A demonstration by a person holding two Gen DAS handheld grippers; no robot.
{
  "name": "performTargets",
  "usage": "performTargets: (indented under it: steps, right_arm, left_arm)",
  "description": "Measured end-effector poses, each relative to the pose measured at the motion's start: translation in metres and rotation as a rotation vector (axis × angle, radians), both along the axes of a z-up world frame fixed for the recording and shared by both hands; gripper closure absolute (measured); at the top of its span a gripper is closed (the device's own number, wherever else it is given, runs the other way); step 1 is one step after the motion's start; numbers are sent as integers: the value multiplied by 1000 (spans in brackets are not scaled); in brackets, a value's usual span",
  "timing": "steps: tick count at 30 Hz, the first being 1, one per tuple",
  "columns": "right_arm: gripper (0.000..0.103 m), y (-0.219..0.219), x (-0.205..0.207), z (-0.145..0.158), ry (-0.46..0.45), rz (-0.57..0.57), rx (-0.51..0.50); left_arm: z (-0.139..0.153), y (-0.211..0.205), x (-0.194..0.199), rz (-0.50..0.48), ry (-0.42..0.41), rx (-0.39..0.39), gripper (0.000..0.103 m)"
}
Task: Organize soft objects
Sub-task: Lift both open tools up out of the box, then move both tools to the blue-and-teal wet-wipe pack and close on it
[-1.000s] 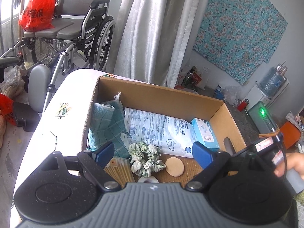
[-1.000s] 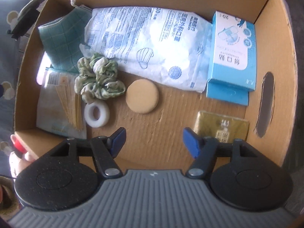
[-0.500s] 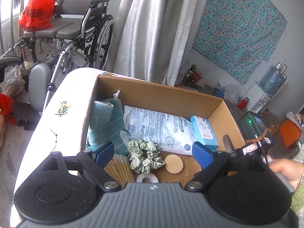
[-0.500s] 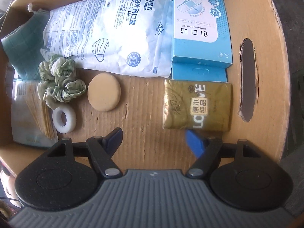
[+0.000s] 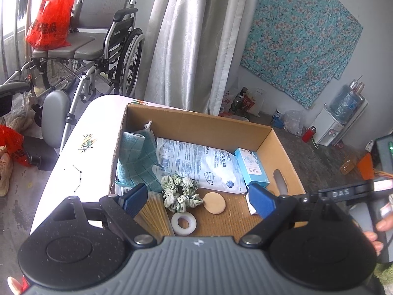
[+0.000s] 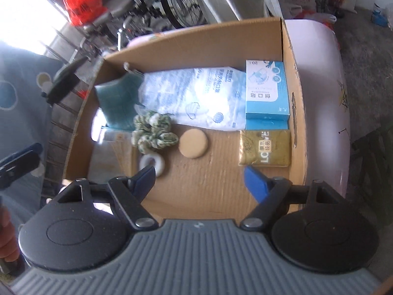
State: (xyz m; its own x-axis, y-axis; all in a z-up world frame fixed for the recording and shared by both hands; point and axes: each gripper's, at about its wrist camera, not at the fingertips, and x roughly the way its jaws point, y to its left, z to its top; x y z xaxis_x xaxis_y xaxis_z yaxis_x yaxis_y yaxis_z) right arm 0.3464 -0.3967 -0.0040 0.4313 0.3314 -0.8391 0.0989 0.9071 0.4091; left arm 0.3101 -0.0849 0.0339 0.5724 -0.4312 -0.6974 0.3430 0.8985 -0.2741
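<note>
An open cardboard box [image 5: 196, 123] [image 6: 196, 46] holds a teal cloth [image 5: 137, 157] [image 6: 118, 98], a white mask packet [image 5: 196, 162] [image 6: 191, 93], a green scrunchie [image 5: 180, 190] [image 6: 152, 132], a round tan puff [image 5: 214, 202] [image 6: 193, 143], a white tape roll [image 5: 183, 223] [image 6: 152, 162], a blue plaster box [image 5: 251, 167] [image 6: 266, 91] and a gold tissue pack [image 6: 265, 147]. My left gripper [image 5: 197, 196] hangs open above the box's near side, empty. My right gripper [image 6: 200, 177] hovers over the box floor, its jaws opening with nothing between them.
The box stands on a pale pink table [image 5: 98, 127] [image 6: 319, 73]. A packet of cotton swabs [image 5: 154, 213] lies in the near left corner. A wheelchair [image 5: 98, 49] with a red bag [image 5: 49, 27] and a curtain [image 5: 191, 36] stand behind. A person's hand [image 5: 378, 231] holds the right gripper.
My right gripper has risen and drawn back, so the whole box and table edge now show; its jaws stand wider. The left gripper has backed up a little.
</note>
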Motion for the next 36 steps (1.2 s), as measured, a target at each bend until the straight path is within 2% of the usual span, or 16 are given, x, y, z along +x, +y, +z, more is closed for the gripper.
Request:
performTargets:
  steps: [5,9,13,17,19,22,25,27,33,36]
  right_arm:
    - [21,-15,-96,48,-170,-54,123]
    - [17,-17,-172,64,-274,-85,200]
    - [15,-8,-239,50,-297,-118,282]
    - [15,17,-278,9,-260,-169,342]
    - [15,28,-283,-13,-243,-197,357]
    - [18,46,-278,-48,-207,-226,348]
    - [31,56,-265,-74,-169,-235,340]
    - [39,57,-251,-90,-148,-247,337]
    - [46,57,-219,-125,-108,-251,325]
    - [46,57,-207,-140,-90,-243,354]
  left_arm:
    - [19,12,-45,-31,-37,27,8]
    - [21,20,-85,-54,-28,42,7]
    - [7,24,-128,-77,4,27,7]
    - [-23,18,-165,-137,66,-49,6]
    - [-41,7,-177,-164,76,-65,6]
    - [-66,-16,-189,-202,70,-13,9]
    - [-90,-41,-192,-228,76,70,12]
    - [-105,-54,-188,-236,103,93,14]
    - [-141,-77,-168,-230,175,194,15]
    - [-153,-85,-160,-236,209,228,15]
